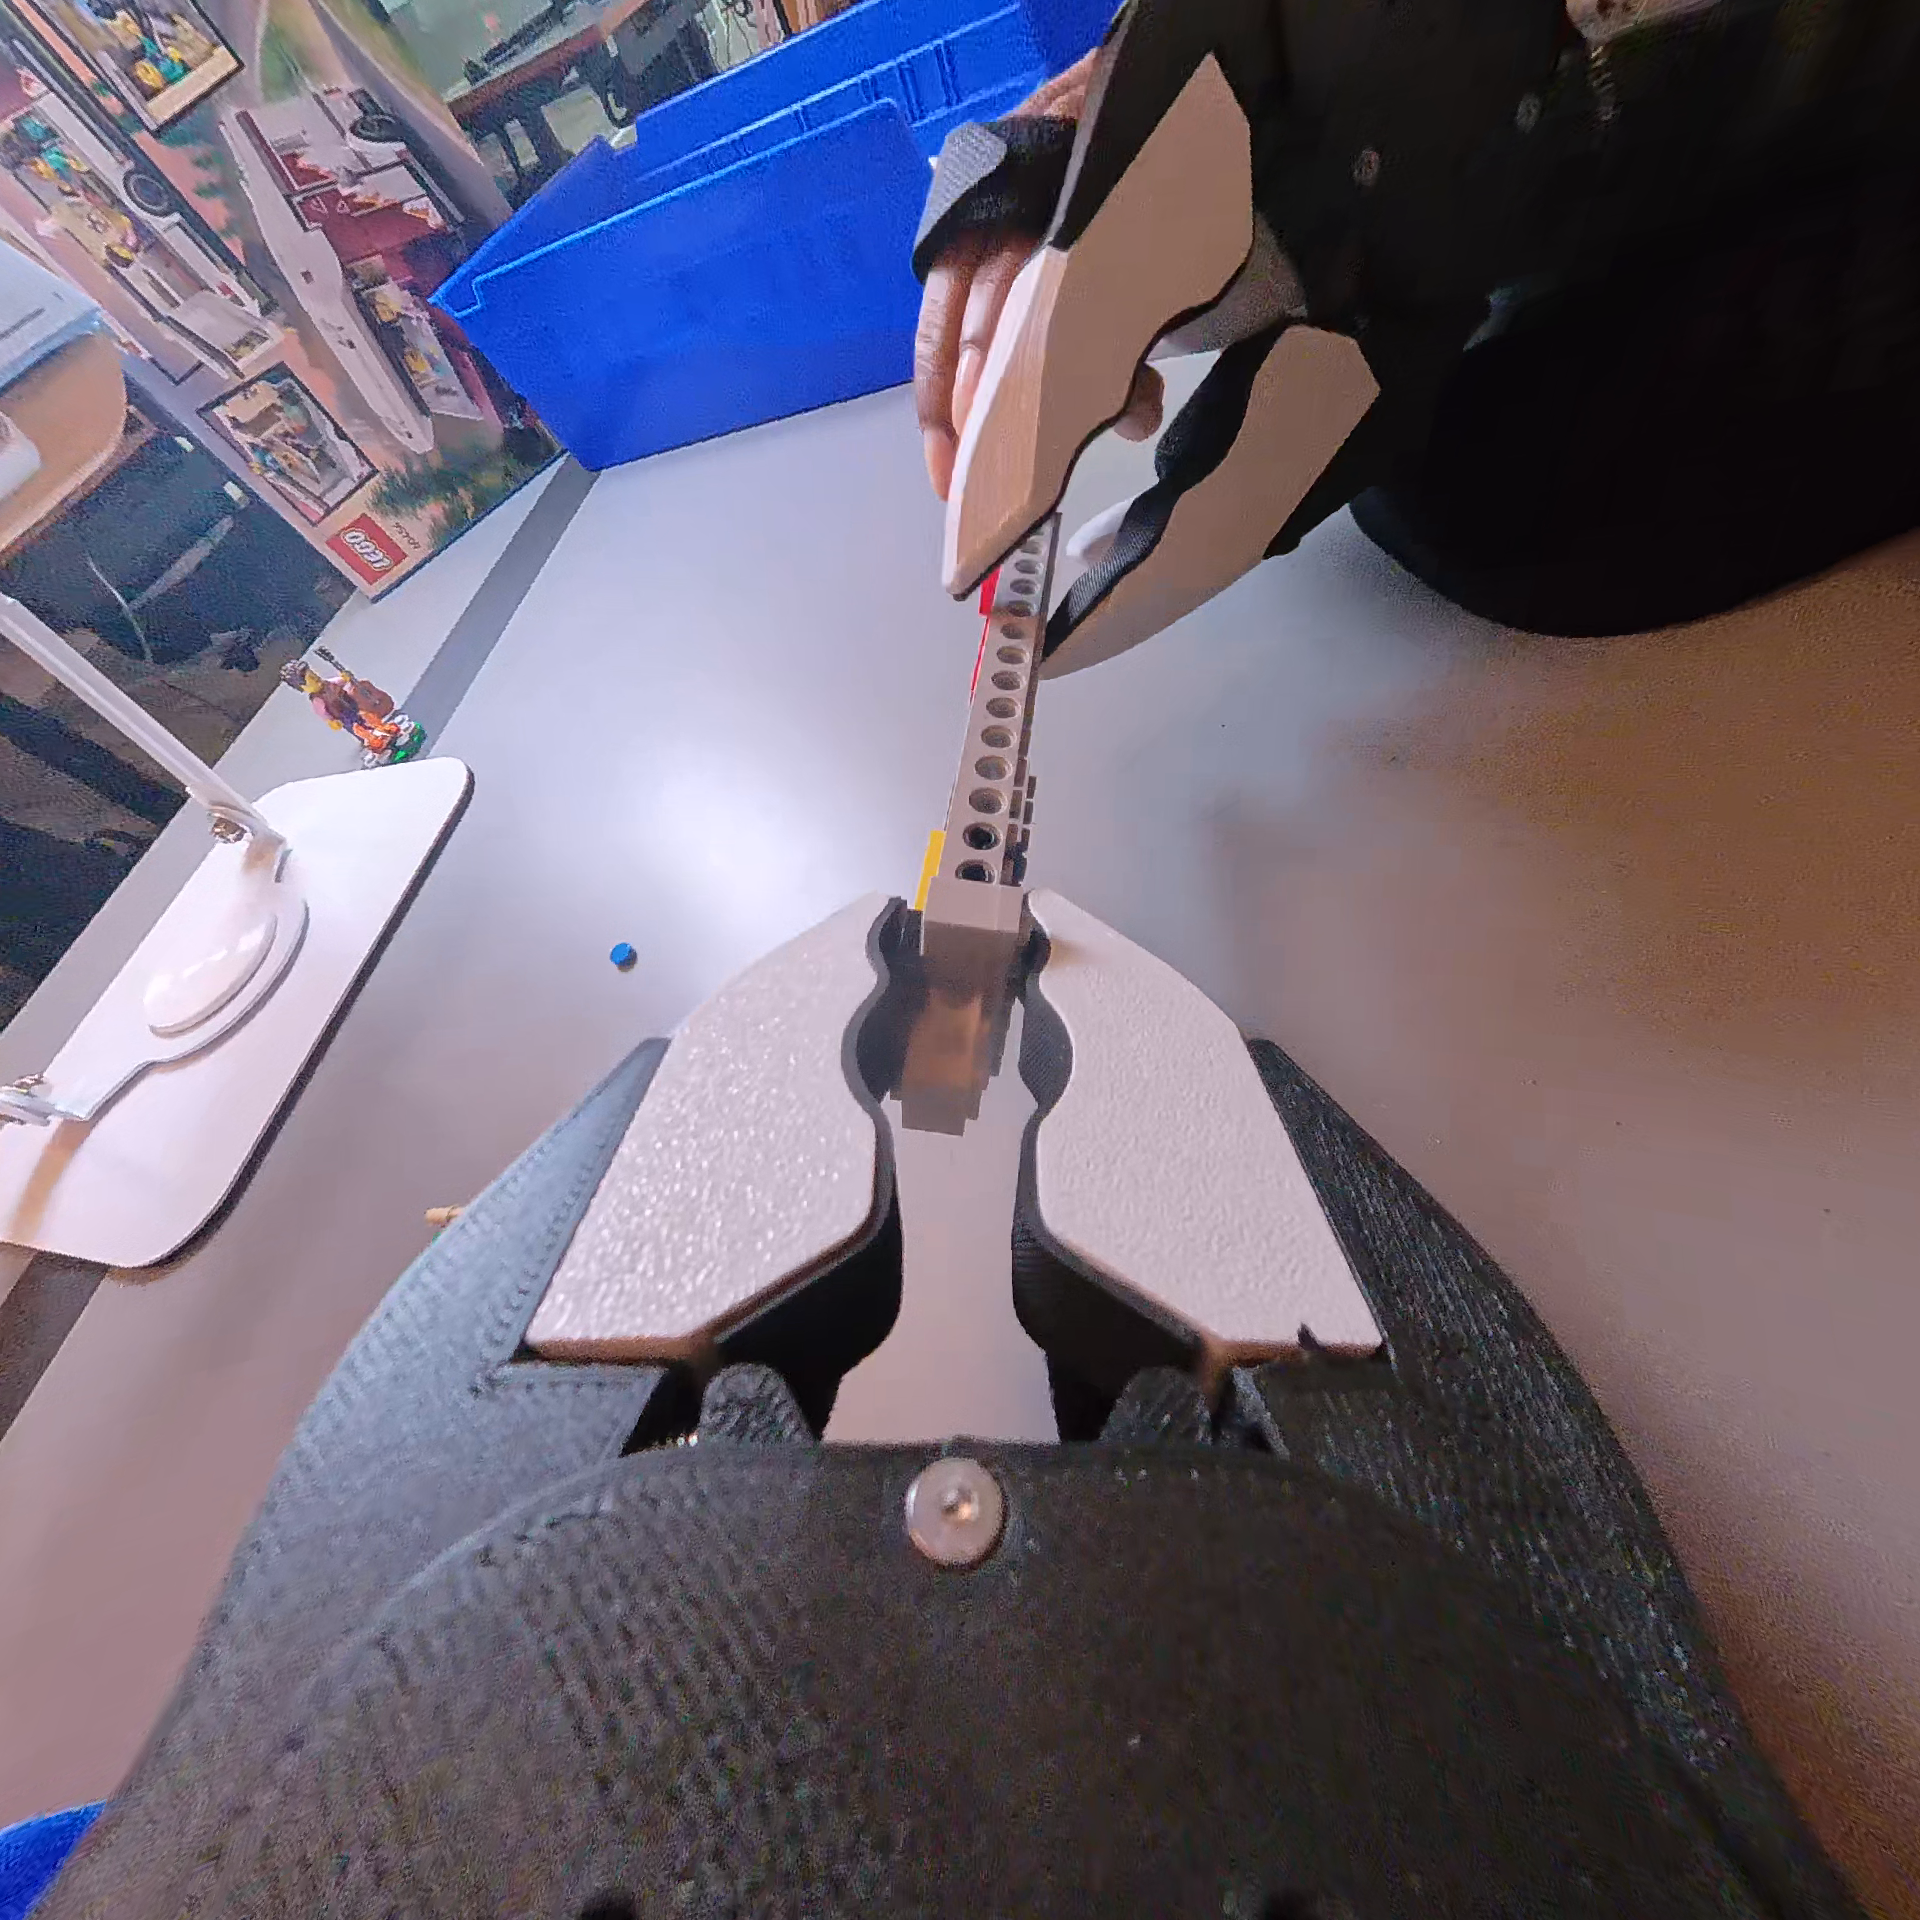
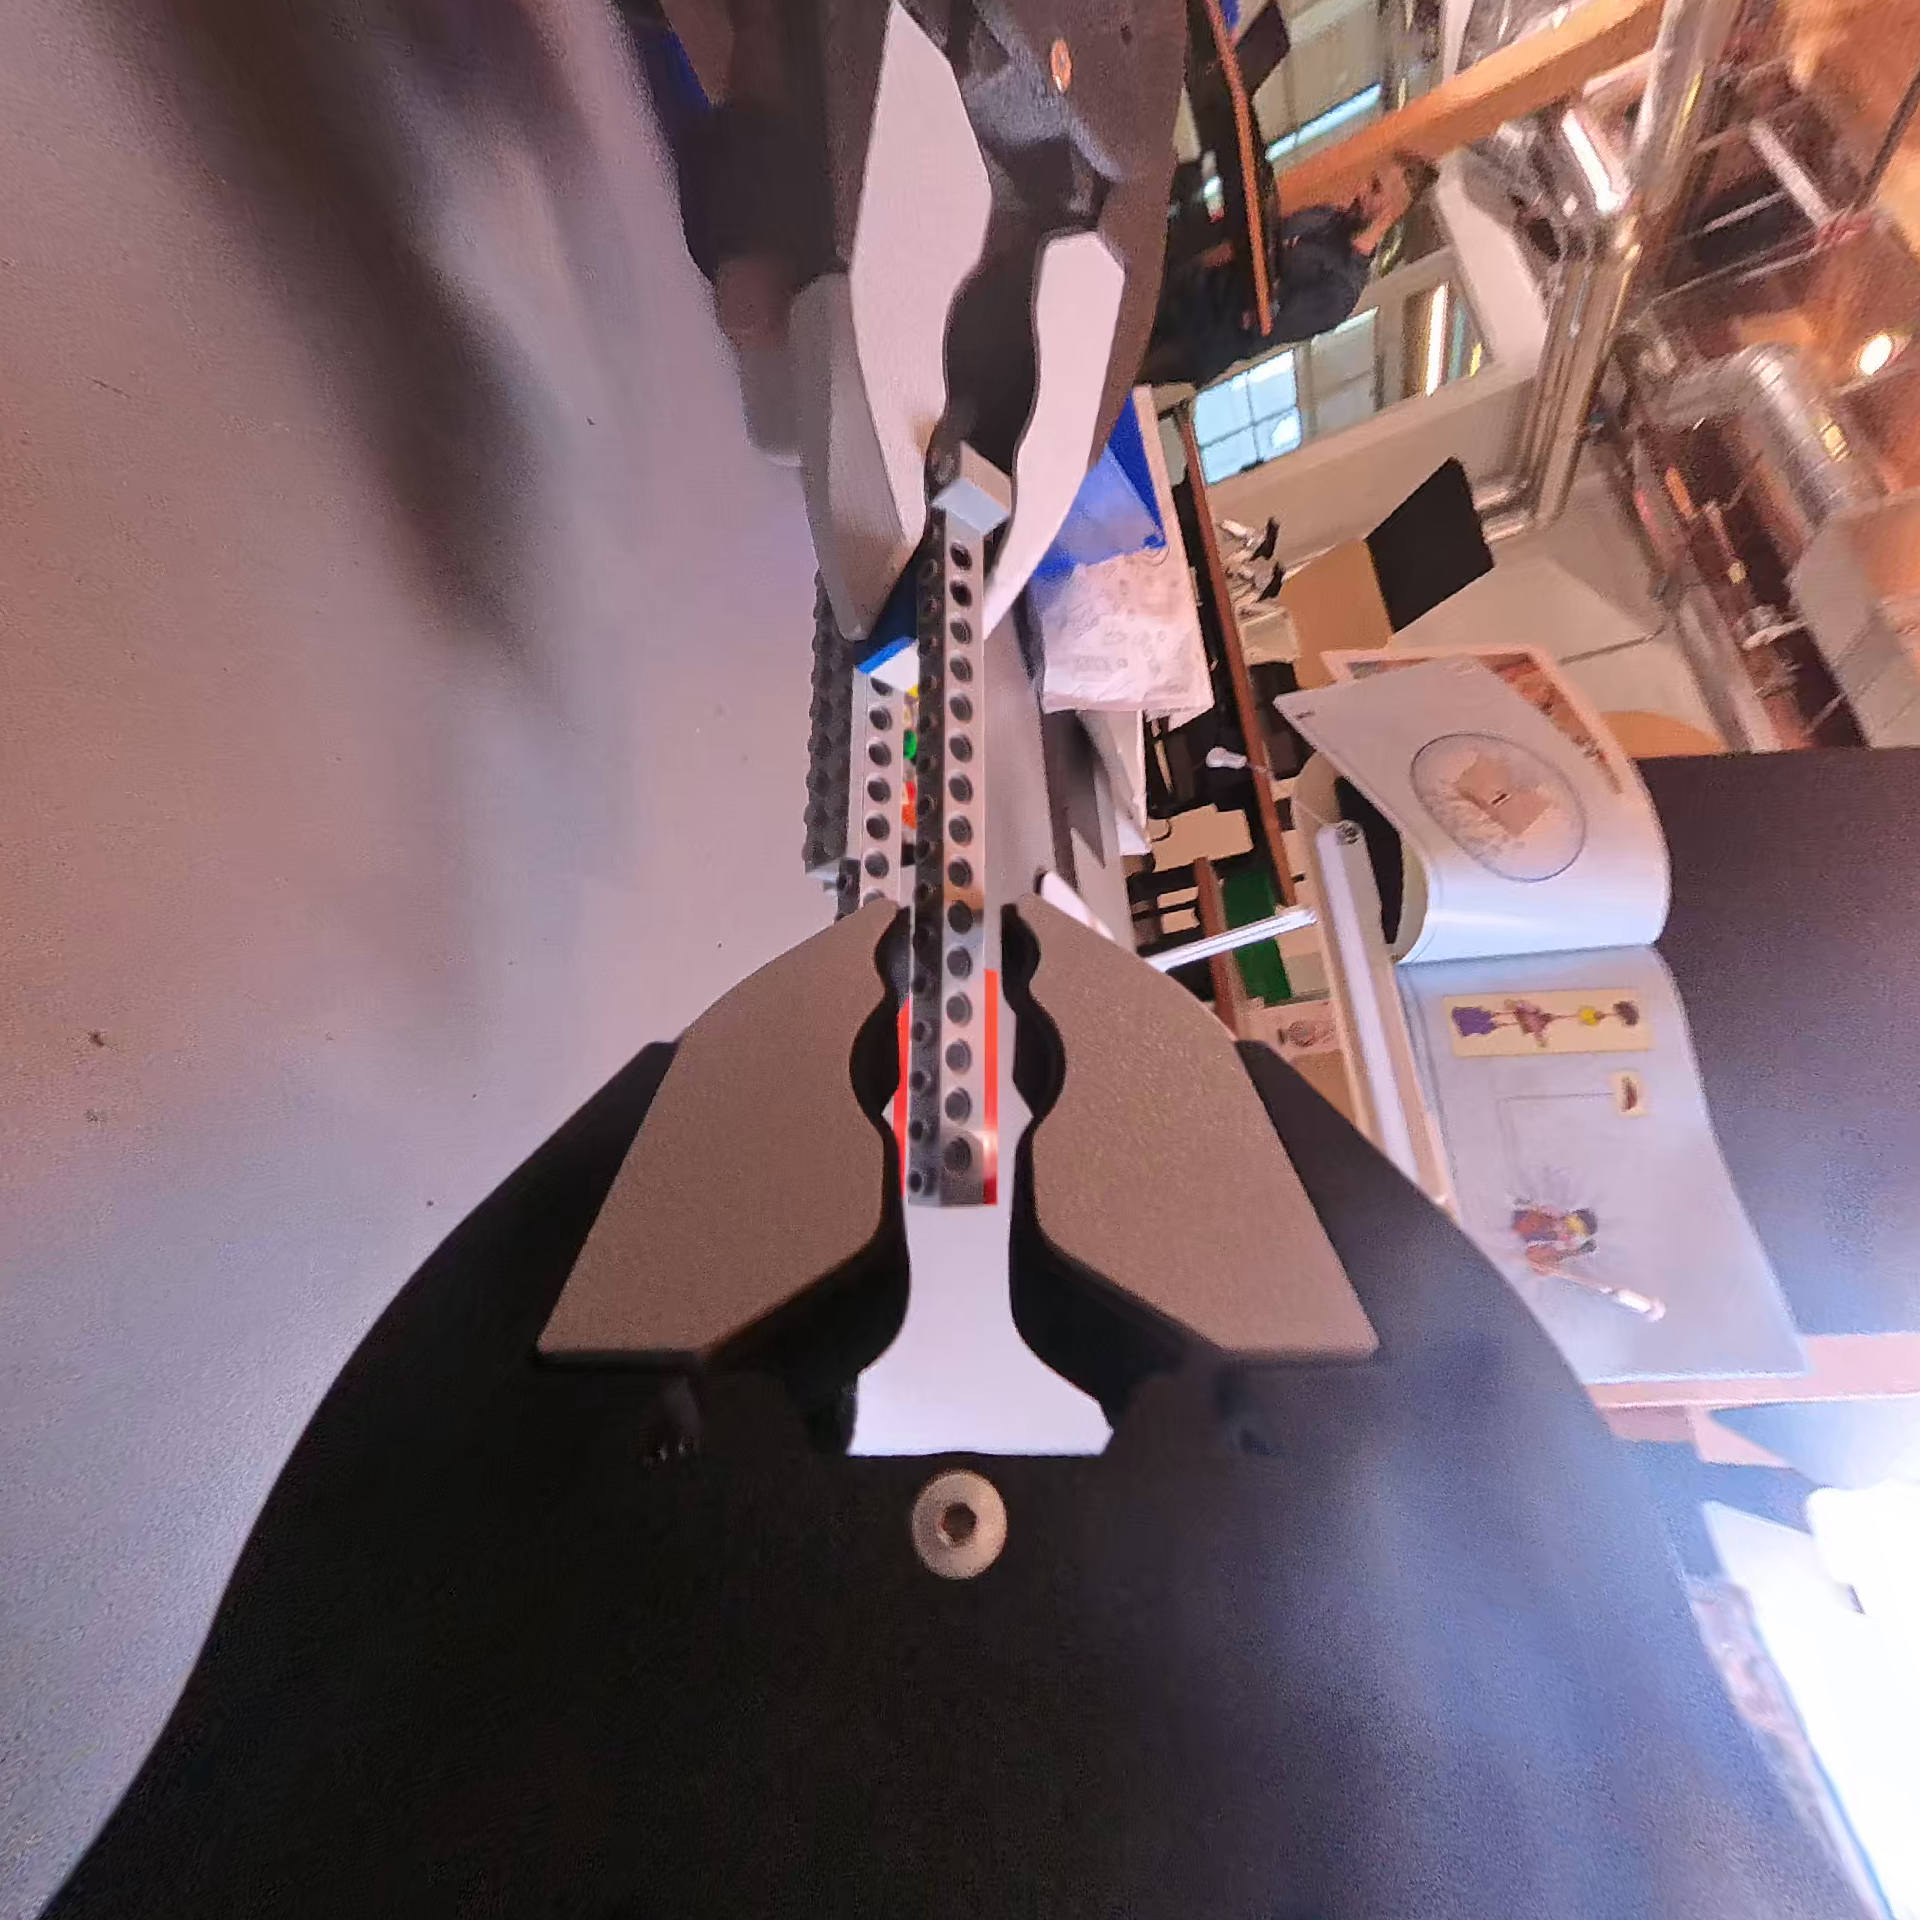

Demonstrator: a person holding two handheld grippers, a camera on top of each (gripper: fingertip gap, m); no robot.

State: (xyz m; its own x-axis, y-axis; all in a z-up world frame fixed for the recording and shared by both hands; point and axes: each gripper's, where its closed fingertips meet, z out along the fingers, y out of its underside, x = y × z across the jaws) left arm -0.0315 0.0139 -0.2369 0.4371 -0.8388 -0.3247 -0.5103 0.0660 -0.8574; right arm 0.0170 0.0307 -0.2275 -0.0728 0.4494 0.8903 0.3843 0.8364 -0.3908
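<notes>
A long grey plastic building-brick beam (image 1: 995,727), pierced by a row of round holes and edged with a yellow strip near one end and a red strip near the other, spans the air above a pale grey tabletop (image 1: 727,727), held at both ends. The left gripper (image 1: 961,914) has its white textured fingers (image 1: 769,1122) nearly closed, pressing on the near end of the beam, which runs back between them. The right gripper (image 1: 1023,613), seen across the table with a person's hand (image 1: 956,343) in a black fingerless glove behind it, has its fingers on either side of the far, red-edged end. In the right wrist view the same beam (image 2: 956,935) passes between the right gripper's (image 2: 951,914) fingers (image 2: 748,1143); a narrow dark gap shows beside the beam on the right, so firm contact there cannot be told. More perforated grey and dark studded pieces (image 2: 847,758) join the beam alongside it.

A small round blue stud (image 1: 622,955) lies on the table left of the left gripper. Farther left is a white flat stand base (image 1: 260,987), and beyond it a little toy figure with a guitar (image 1: 353,707). Blue plastic bins (image 1: 707,291) stand at the back, beside a large printed building-toy box (image 1: 291,270) bearing a red square brand logo. An open instruction booklet (image 2: 1538,987) lies in the right wrist view.
</notes>
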